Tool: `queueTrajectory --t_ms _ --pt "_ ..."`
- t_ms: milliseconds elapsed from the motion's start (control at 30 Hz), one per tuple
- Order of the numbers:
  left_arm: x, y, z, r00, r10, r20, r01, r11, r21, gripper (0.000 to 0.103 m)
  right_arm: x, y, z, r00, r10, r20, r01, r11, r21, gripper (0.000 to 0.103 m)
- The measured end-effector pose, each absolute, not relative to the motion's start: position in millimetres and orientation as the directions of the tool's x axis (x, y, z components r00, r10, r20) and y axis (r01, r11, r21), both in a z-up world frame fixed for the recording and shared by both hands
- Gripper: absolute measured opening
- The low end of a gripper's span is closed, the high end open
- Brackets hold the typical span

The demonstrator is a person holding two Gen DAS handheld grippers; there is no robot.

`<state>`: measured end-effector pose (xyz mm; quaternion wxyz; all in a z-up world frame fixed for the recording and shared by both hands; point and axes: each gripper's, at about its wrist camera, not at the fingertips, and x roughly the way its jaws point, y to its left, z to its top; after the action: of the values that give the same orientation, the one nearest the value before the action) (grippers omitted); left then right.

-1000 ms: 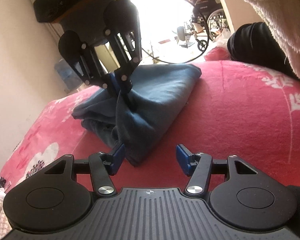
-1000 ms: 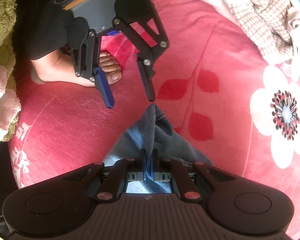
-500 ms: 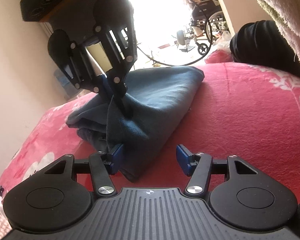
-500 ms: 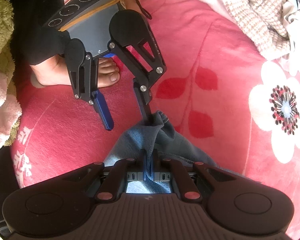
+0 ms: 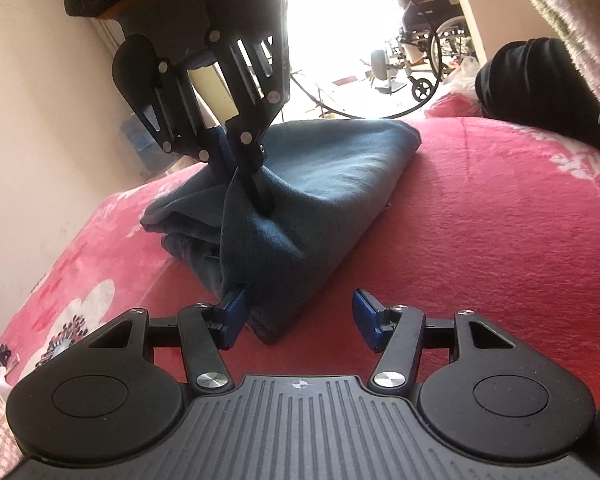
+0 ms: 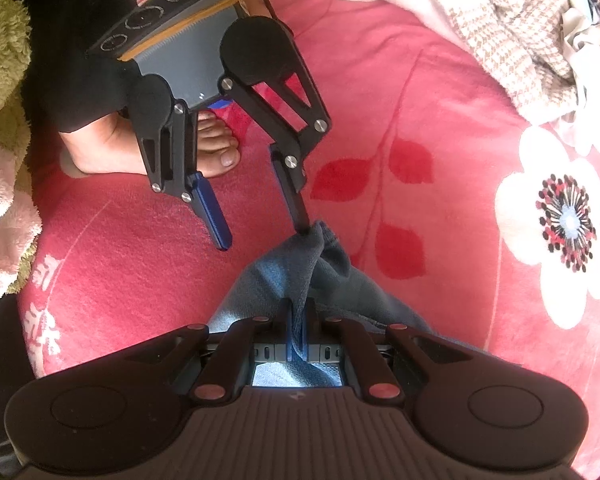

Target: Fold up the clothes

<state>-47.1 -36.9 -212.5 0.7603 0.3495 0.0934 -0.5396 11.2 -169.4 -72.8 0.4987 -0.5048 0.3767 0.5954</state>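
Observation:
A dark blue garment (image 5: 324, 184) lies bunched on the red floral bedspread (image 5: 480, 240). My right gripper (image 6: 298, 332) points steeply down and is shut on a raised fold of this garment (image 6: 284, 276); in the left wrist view it (image 5: 256, 196) pinches the cloth into a peak. My left gripper (image 5: 298, 318) is open, and the garment's near corner lies between its fingers, against the left blue pad (image 5: 232, 316). In the right wrist view the left gripper (image 6: 262, 236) has one fingertip (image 6: 302, 224) touching the garment's tip.
A pile of light clothes (image 6: 520, 40) lies at the far right of the bedspread (image 6: 420, 100). A person's bare foot (image 6: 212, 152) rests behind the left gripper. A fluffy blanket (image 6: 0, 80) edges the left. A black garment (image 5: 540, 80) and a wheelchair (image 5: 432, 60) lie beyond.
My left gripper has moved closer to the garment, whose corner now lies between its open fingers, one fingertip touching the cloth. The right gripper keeps its hold and has not moved.

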Motion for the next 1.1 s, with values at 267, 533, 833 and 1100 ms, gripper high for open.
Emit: queueTrajectory --t_ms 267,533,833,1100 --pt "-40 -51 -218 0.385 -0.761 -0.521 0.89 0.156 0.429 0.058 4 -168 -70 0.027 0.214 -0.977 -0.962 -0.261 -0.084 0.004" --pt "-30 -58 -216 0.308 -0.784 -0.54 0.927 0.12 0.355 0.066 -3 -167 -65 0.048 0.211 -0.976 -0.934 -0.337 -0.119 0.004" --pt "9 -52 -199 0.117 -0.829 -0.547 0.993 0.106 0.051 0.047 -7 -163 -58 0.072 0.24 -0.968 -0.898 -0.406 -0.167 0.001" --pt "42 -49 -193 -0.015 -0.867 -0.498 0.938 0.16 -0.307 0.05 -6 -159 -56 0.072 0.258 -0.964 -0.885 -0.43 -0.181 0.001"
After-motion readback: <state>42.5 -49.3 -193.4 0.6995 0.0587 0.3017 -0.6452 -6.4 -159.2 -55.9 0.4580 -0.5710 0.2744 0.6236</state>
